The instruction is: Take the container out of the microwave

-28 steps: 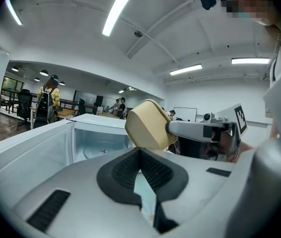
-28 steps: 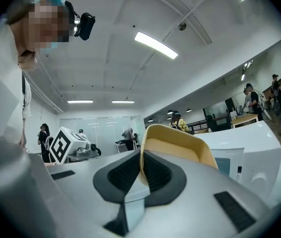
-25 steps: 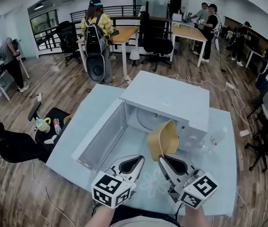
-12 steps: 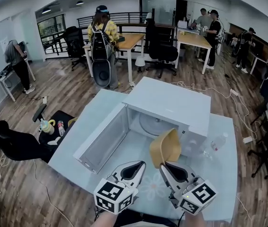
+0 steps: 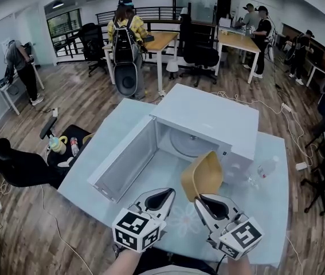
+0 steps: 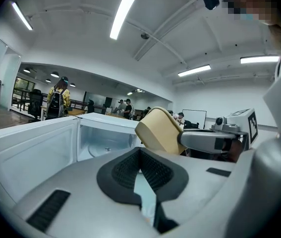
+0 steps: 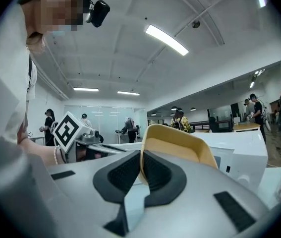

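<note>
Tan container [image 5: 202,175], tilted, before open microwave [image 5: 208,116]

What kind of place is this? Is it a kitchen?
Probably not: it looks like a big open office or lab. There are wooden desks, black office chairs, and the microwave just sits on a table.

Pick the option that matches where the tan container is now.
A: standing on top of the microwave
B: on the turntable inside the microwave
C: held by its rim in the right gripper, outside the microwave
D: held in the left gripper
C: the right gripper is clamped on the rim of the container, which hangs tilted in front of the open microwave; the left gripper holds nothing.
</note>
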{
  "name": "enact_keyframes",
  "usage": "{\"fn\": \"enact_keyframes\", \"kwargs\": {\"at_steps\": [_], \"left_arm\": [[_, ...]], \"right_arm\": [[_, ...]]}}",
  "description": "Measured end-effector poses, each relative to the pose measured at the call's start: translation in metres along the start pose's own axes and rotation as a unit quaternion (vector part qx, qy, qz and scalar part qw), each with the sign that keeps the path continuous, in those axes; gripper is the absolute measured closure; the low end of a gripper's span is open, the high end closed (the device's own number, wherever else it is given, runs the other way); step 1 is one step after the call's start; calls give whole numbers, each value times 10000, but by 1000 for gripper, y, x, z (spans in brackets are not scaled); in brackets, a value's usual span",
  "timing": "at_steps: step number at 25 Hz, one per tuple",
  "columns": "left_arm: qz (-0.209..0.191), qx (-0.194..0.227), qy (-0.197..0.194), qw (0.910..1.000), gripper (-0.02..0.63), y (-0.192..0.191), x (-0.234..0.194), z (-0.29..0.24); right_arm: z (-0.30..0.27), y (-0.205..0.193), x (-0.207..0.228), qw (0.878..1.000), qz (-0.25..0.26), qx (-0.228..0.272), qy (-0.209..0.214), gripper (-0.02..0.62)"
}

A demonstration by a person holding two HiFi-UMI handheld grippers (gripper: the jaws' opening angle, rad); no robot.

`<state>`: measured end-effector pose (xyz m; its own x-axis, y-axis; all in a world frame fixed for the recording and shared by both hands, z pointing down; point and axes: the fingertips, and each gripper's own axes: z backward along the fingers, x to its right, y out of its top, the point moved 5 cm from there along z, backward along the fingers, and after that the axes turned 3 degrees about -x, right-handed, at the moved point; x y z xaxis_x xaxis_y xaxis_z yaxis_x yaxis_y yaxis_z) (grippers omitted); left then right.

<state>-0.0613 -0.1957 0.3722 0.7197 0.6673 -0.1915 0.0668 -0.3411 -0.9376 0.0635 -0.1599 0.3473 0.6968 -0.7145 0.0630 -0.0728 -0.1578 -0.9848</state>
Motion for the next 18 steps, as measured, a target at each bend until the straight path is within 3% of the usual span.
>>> {"fn": "enact_keyframes", "kwargs": {"at_steps": [18], "left_arm": [[-9, -112, -213, 9997, 594, -5, 6, -7]], "right_arm": [[-5, -6, -3, 9993, 295, -229, -59, 568]]}}
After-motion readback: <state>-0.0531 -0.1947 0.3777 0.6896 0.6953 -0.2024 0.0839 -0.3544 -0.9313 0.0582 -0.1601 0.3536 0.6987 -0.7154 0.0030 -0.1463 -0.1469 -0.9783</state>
